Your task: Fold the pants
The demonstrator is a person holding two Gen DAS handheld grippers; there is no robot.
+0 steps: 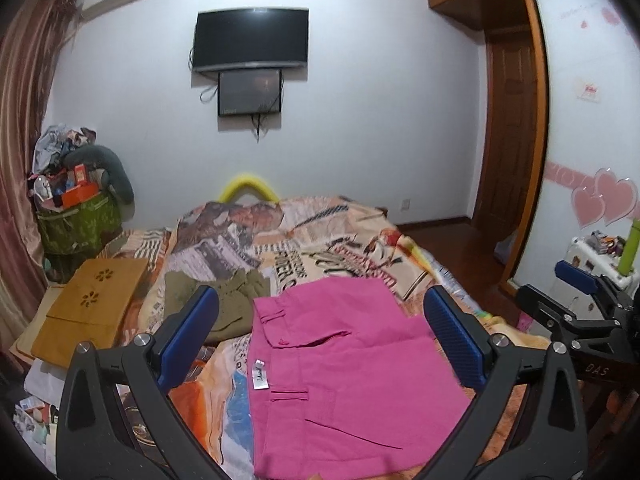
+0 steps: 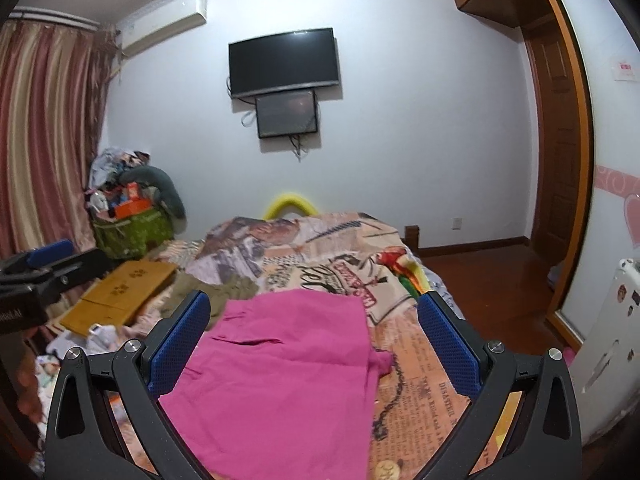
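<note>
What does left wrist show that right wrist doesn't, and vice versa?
Only left wrist: the white label at the waistband of the pink pants, the pink heart decals, a green bottle, and the right tongs at the side.

Only right wrist: the pants' loose right edge and the left tongs at the side.

Both: folded pants on the printed blanket, the olive garment, the TV, each view's own tongs open and empty.
</note>
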